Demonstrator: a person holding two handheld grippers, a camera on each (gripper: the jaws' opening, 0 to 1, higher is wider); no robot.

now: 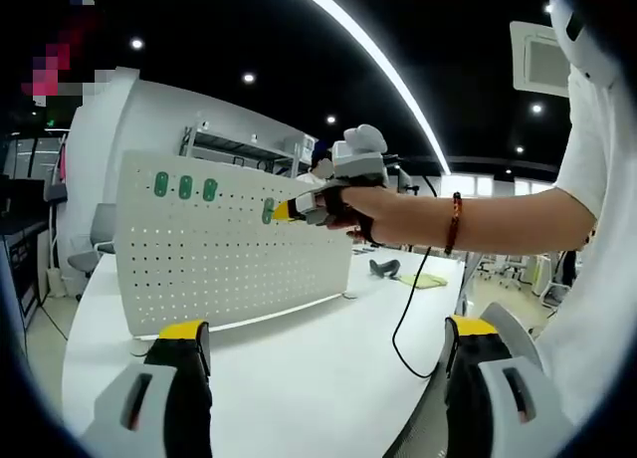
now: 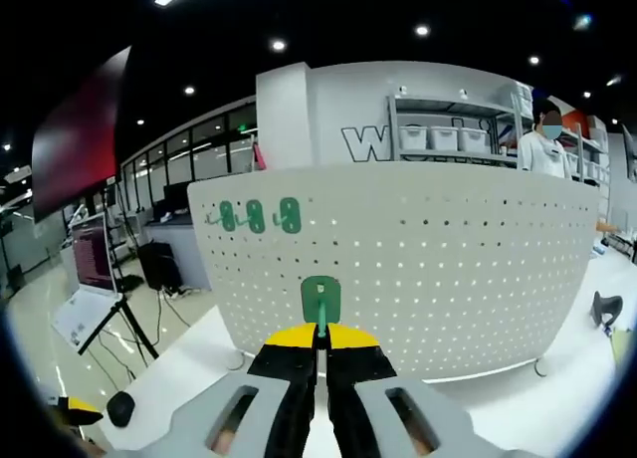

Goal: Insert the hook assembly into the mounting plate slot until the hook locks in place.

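The right gripper (image 2: 320,356) has its jaws squeezed tight on a green hook (image 2: 320,301). The hook's flat green part sits right up against the white board with holes (image 2: 448,279), near the middle of the board and lower than three other green hooks (image 2: 257,216) that are in a row by the board's top left corner. In the left gripper view, the right gripper (image 1: 287,211) reaches in from the right and presses the hook (image 1: 268,211) on the board (image 1: 229,259), just to the right of that row (image 1: 185,187).

The left gripper (image 1: 328,353) has its jaws wide apart with nothing between them. It hangs over the white table (image 1: 299,378), well back from the board.

The step now looks like pushing the hook in until it clicks. I cannot tell if it has clicked yet. To do it well, keep the hook straight and flat on the board, so its back pegs line up with the holes. Push slowly. Do not twist. Do not let go until the hook stays put when you tug it a little.

The board stands up on the table, close to the far edge, and it could tip or slide back if pushed too hard. The free left gripper could help by holding the board steady at its near edge. Keep both the board and the hooks in sight.
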